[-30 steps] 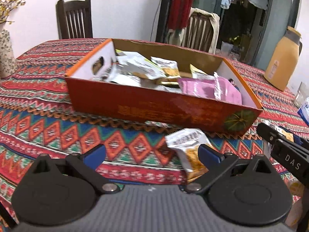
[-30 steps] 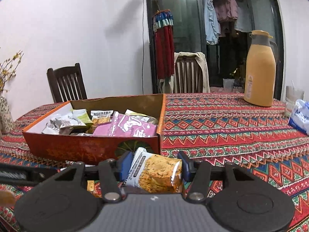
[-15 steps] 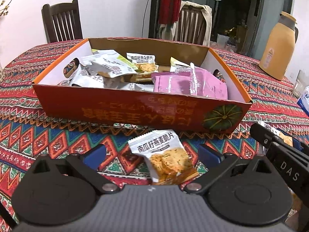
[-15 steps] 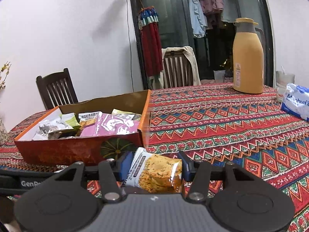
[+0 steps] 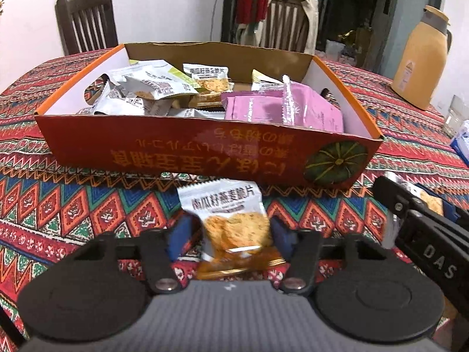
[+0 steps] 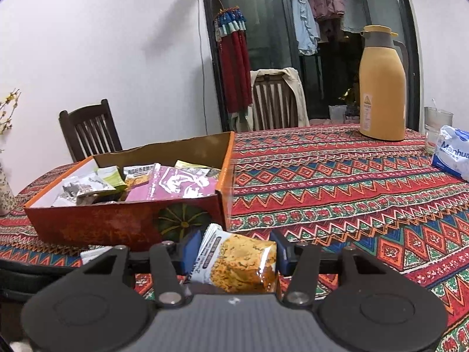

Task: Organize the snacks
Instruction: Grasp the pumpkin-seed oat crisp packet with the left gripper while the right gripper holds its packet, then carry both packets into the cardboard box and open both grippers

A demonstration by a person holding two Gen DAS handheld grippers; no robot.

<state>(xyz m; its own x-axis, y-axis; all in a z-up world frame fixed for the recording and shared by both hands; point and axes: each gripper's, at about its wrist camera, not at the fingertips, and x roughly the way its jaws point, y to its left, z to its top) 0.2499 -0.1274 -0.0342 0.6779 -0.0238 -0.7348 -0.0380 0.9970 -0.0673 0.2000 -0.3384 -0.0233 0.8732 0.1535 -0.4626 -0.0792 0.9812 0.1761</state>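
Left wrist view, left to right. We noted the wooden chair [image 5: 86, 20] at ten o'clock, then the orange cardboard box [image 5: 187, 149] across the middle, already holding white cracker packets [image 5: 155, 83] and a pink pouch [image 5: 281, 108]. At six o'clock the left gripper [image 5: 231, 234] had just been closing on a pumpkin-seed oat crisp packet [image 5: 231, 217] lying on the patterned tablecloth [image 5: 58, 205] just in front of the box wall. The right pad looked to be against the packet's edge; on the left a sliver of gap seemed to remain, so we judged the jaws narrowed around it but not yet clamped. The yellow thermos [image 5: 419, 61] stood at two o'clock.

Right wrist view. The box [image 6: 117, 223] sat at nine o'clock; the right gripper [image 6: 234, 252] was clamped on a second crisp packet [image 6: 240, 264], held clear of the cloth. The tissue pack [image 6: 454, 152] lay at three o'clock.

Risks, as we judged them:
- The left packet was slick film and puffed with air; an off-centre squeeze could have squirted it forward under the box wall.
- The grip sat low on the packet; the free top could have caught on the box rim on lifting.
- Both grippers were close together near the box's right corner; a collision could have knocked either packet loose.
- Hard clamping could have crushed the crisps.
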